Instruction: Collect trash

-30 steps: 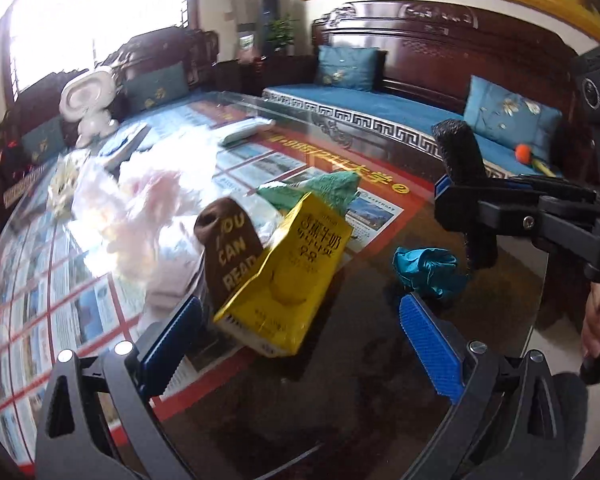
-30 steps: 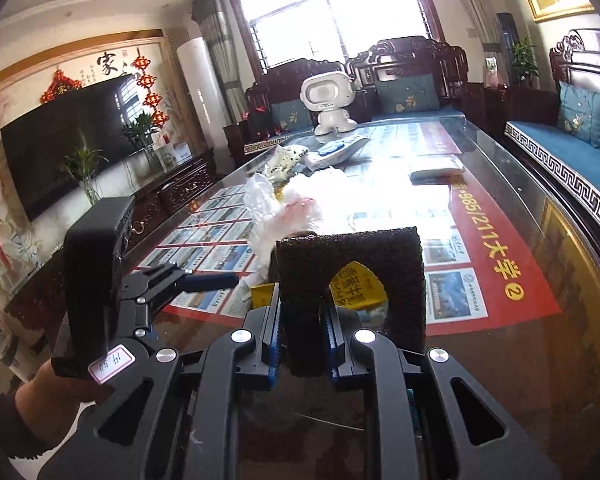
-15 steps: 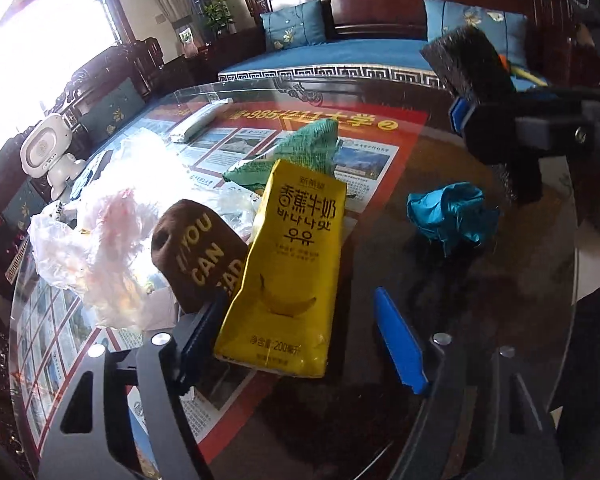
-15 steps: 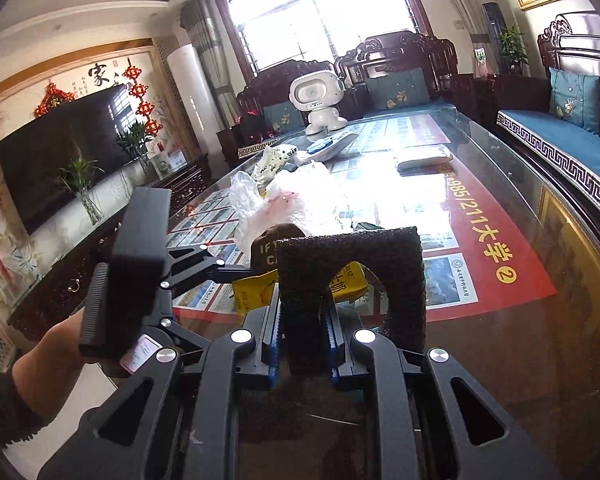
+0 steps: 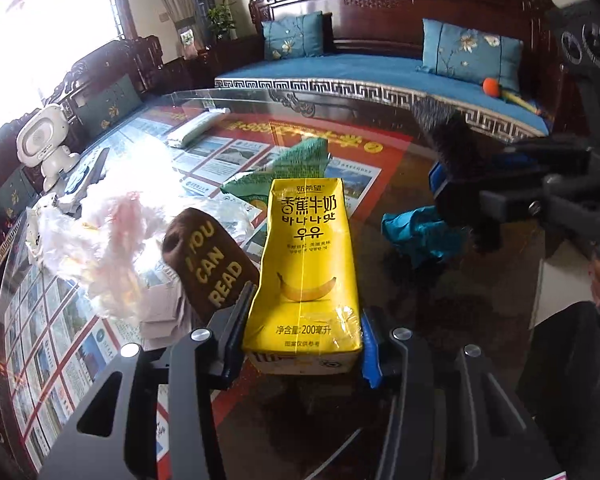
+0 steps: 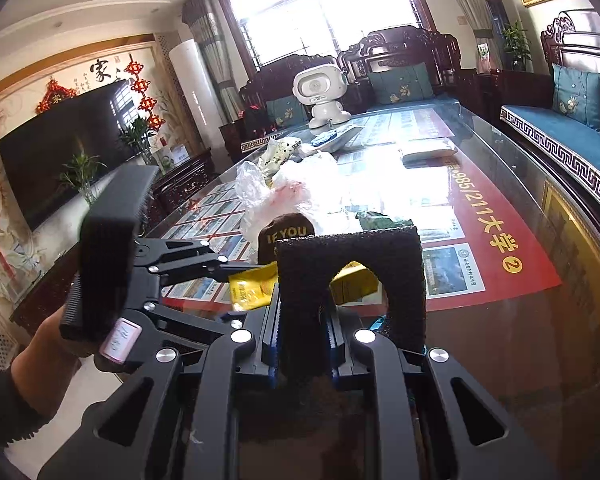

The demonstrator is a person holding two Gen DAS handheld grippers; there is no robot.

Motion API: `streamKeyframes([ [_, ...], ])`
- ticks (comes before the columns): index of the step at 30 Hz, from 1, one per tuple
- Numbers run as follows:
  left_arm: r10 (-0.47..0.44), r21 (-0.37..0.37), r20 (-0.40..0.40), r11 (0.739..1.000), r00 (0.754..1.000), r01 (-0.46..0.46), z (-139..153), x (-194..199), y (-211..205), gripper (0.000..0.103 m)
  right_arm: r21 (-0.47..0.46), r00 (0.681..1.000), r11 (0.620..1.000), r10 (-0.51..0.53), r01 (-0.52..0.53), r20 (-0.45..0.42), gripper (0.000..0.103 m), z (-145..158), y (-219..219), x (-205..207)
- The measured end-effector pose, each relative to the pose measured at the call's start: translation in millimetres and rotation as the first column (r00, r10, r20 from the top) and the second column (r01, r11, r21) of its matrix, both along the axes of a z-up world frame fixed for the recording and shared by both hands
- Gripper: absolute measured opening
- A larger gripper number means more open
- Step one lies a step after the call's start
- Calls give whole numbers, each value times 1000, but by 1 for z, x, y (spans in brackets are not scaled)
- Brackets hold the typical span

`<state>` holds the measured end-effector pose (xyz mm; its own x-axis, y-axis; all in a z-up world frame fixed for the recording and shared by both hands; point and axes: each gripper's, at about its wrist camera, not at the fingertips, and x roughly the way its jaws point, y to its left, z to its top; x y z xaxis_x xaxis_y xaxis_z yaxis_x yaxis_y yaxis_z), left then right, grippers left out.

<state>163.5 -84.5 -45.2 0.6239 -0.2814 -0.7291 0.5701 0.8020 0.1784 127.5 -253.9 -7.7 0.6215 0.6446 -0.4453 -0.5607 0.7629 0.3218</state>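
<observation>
A yellow banana-milk carton (image 5: 306,264) lies on the glass table (image 5: 440,340), its lower end between the jaws of my left gripper (image 5: 304,332). Those jaws are closing, and both pads touch the carton's sides. Against the carton's left side leans a brown tag (image 5: 210,260) reading "YOU CAN READ". A crumpled teal wrapper (image 5: 416,232) lies to its right and a green wrapper (image 5: 296,160) behind it. My right gripper (image 6: 302,320) is shut on a black arch-shaped foam piece (image 6: 352,256). In the right wrist view the carton (image 6: 252,288) shows yellow behind the foam.
A crumpled clear plastic bag (image 5: 100,240) lies left of the tag. Farther back stand a white robot toy (image 5: 44,144) and a white packet (image 5: 192,130). A blue-cushioned wooden sofa (image 5: 380,72) runs along the table's far side. A person's hand (image 6: 40,356) holds the left gripper.
My left gripper's jaws have narrowed from wide apart to touching the yellow carton's sides, and the wrist rolled so the carton now stands straight in view. The right gripper kept still with the foam.
</observation>
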Motion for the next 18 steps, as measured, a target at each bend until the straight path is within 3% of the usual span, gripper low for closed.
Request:
streamKeyframes([
  [5, 39, -32, 39, 999, 998, -38, 18, -35, 17, 46, -13, 1000, 1000, 25, -24, 11, 18, 6, 8, -23],
  [11, 59, -51, 71, 997, 996, -55, 34, -105, 32, 46, -9, 996, 996, 89, -89, 6, 18, 9, 18, -68],
  [18, 104, -91, 17, 991, 994, -102, 20, -191, 49, 46, -23, 984, 984, 177, -177, -27, 18, -3, 34, -144],
])
